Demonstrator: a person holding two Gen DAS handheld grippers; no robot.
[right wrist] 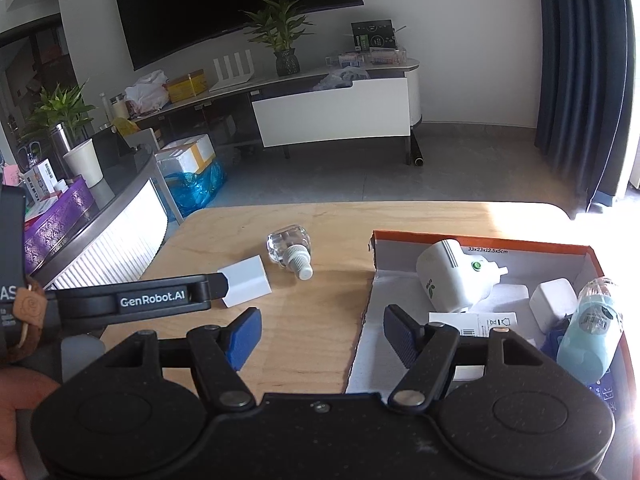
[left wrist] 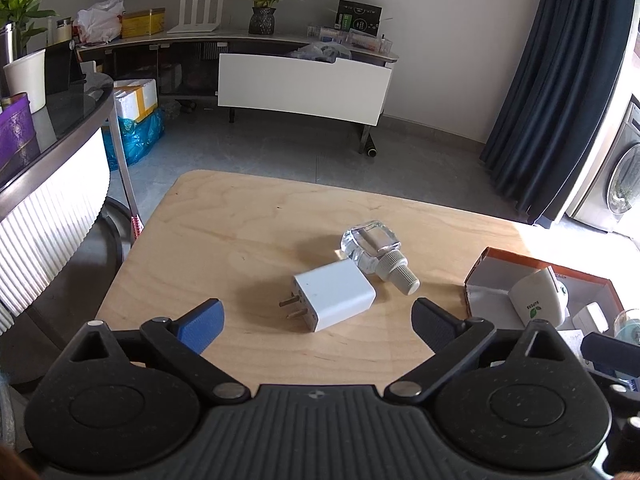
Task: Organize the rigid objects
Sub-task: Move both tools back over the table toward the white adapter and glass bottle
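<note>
White charger [left wrist: 334, 295] lies between the spread left tool [left wrist: 316, 322] fingers.

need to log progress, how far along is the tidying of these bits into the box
Done: the orange box already holds a white plug-in device, a small white cube and a pale blue bottle. In hand: nothing; the left gripper is open around the white charger without touching it, and the right gripper is open and empty. Left: the charger and the clear bottle on the table.
</note>
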